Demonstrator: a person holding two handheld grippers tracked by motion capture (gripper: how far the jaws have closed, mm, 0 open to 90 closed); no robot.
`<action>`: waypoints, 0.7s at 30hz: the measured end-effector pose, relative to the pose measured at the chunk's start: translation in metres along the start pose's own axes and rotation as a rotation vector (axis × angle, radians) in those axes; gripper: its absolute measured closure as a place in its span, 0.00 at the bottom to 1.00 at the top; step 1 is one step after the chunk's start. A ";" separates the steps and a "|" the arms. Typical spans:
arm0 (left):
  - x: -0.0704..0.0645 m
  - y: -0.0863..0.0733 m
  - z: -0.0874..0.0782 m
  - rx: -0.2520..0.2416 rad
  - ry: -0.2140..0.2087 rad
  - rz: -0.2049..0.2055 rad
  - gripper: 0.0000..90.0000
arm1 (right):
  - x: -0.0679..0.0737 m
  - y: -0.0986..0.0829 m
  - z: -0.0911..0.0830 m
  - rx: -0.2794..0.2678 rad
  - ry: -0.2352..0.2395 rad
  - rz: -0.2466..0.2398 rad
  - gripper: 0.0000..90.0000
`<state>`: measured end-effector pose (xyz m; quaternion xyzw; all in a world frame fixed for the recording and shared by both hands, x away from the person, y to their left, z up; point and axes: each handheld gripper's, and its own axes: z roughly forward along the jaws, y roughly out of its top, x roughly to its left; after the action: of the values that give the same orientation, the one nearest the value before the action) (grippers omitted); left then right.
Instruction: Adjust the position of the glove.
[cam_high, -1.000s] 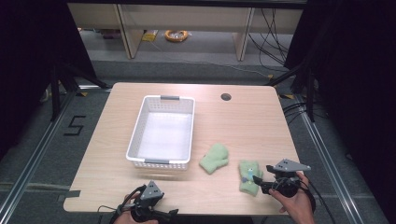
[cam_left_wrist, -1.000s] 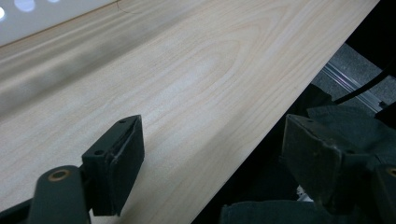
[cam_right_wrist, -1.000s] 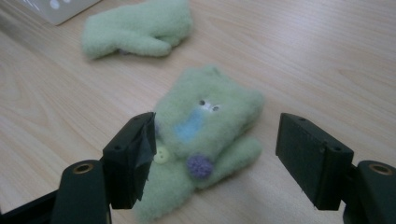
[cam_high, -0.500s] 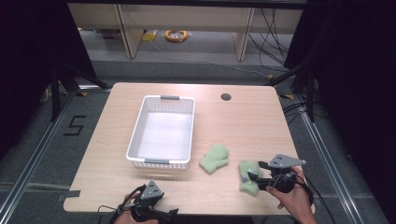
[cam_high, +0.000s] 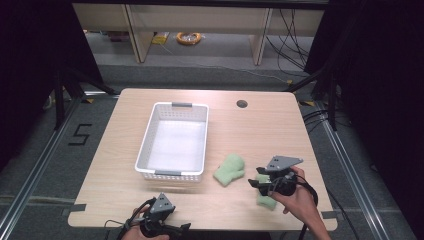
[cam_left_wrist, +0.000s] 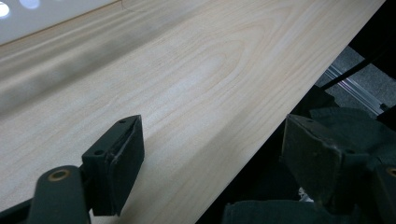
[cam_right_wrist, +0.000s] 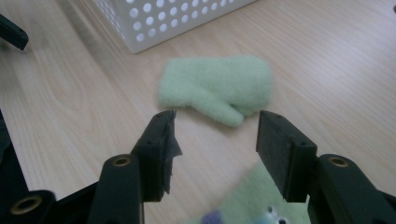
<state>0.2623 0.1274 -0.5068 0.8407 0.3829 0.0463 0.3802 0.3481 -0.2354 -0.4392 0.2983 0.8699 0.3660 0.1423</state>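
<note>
Two light green fuzzy mittens lie on the wooden table. One mitten (cam_high: 230, 169) (cam_right_wrist: 218, 89) rests right of the white basket (cam_high: 150, 137). The second mitten (cam_high: 265, 199) (cam_right_wrist: 252, 200) lies closer to the front edge, partly under my right gripper (cam_high: 256, 183) (cam_right_wrist: 215, 140). That gripper hangs open just above the table, its jaws pointed toward the first mitten, nothing between them. My left gripper (cam_high: 182, 227) (cam_left_wrist: 215, 163) is open at the table's front edge, one jaw over the wood, the other past the edge.
The perforated white basket (cam_right_wrist: 163, 18) stands empty at the table's middle left. A round cable hole (cam_high: 242, 104) sits near the back edge. Dark floor and metal rails surround the table; shelving with a cable coil stands behind.
My right gripper has moved left and slightly away from the front edge, over the nearer mitten toward the other one. The left gripper has stayed in place.
</note>
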 end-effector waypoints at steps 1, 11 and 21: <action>0.000 0.000 0.000 -0.003 0.001 -0.001 0.23 | 0.000 0.003 0.003 0.015 0.013 -0.002 0.56; -0.001 0.000 -0.001 -0.014 -0.009 0.001 0.23 | -0.004 0.034 0.038 0.061 0.036 -0.044 0.67; 0.000 0.000 -0.001 -0.016 -0.007 0.002 0.23 | -0.014 0.050 0.080 0.154 0.065 -0.053 0.71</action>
<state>0.2616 0.1277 -0.5058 0.8381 0.3802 0.0468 0.3884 0.4170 -0.1722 -0.4587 0.2732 0.9073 0.3037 0.1001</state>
